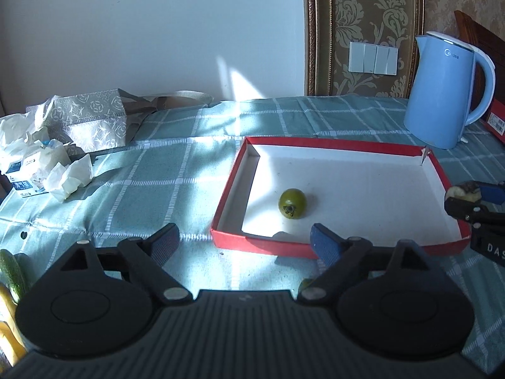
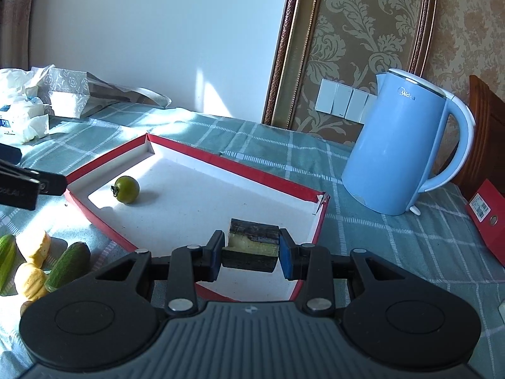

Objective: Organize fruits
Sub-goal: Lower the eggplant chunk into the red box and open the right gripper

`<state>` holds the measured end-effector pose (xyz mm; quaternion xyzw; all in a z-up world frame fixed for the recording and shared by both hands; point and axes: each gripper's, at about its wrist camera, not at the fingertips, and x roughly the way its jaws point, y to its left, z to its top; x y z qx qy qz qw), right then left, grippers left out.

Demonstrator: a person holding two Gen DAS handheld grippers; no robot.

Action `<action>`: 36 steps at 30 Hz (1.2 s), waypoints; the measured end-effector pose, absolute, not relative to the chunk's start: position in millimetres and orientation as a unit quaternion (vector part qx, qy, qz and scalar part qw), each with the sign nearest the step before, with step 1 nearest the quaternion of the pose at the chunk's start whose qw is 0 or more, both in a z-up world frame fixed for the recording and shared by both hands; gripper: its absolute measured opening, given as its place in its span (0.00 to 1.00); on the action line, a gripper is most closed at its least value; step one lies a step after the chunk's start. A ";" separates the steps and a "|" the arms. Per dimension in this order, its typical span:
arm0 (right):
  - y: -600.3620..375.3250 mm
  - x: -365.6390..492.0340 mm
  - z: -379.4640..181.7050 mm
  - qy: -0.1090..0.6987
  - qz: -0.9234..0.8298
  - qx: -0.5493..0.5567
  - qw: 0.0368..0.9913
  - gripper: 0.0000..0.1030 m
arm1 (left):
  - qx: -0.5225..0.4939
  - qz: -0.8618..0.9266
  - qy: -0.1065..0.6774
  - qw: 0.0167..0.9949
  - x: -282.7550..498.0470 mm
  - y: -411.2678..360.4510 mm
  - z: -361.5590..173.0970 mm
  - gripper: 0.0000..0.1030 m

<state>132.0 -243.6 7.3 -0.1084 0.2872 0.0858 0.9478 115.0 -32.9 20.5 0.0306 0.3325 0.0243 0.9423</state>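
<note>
**One green tomato in the red box, a dark chunk clamped in my right gripper**

Counting first. One shallow red box (image 2: 202,158) with a white floor sits on a teal checked tablecloth (image 1: 151,170). Inside it lies one small round green tomato (image 2: 127,189), resting on its side towards the box's left wall. Outside the box, at about eight o'clock in my right wrist view, I count two green cucumber pieces (image 2: 68,267) and two pale yellow fruit pieces (image 2: 35,248) lying close together on the cloth; some are cut off by the picture edge, so there may be more.

Around them: one light blue electric kettle (image 2: 401,148) stands at two o'clock, just beyond the box's far right corner. A patterned tissue box (image 1: 91,120) and crumpled white tissues (image 1: 68,178) lie at ten o'clock, well apart from the box. A flat red carton (image 2: 486,218) lies at three o'clock. Nothing lies between my grippers and the box floor.

My left gripper (image 1: 243,243) stands wide apart and holds nothing; its fingers hang over the near rim of the box, with the tomato beyond them at twelve o'clock. My right gripper (image 2: 251,252) is clamped on one dark-skinned fruit chunk (image 2: 252,237) with a pale cut face, both blue pads pressing its ends, above the near right part of the box.
</note>
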 end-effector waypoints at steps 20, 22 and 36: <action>-212.7 173.5 -40.7 0.342 0.070 -0.136 0.927 0.34 | 0.008 0.084 0.384 0.919 -4.0 29.2 -5.4 0.88; -212.4 174.2 -42.3 0.341 0.067 -0.138 0.927 0.34 | 0.006 0.081 0.386 0.919 -5.5 28.2 -7.3 0.88; -209.1 172.5 -37.8 0.328 0.063 -0.148 0.931 0.45 | 0.012 0.066 0.394 0.917 -10.4 23.2 -11.9 0.88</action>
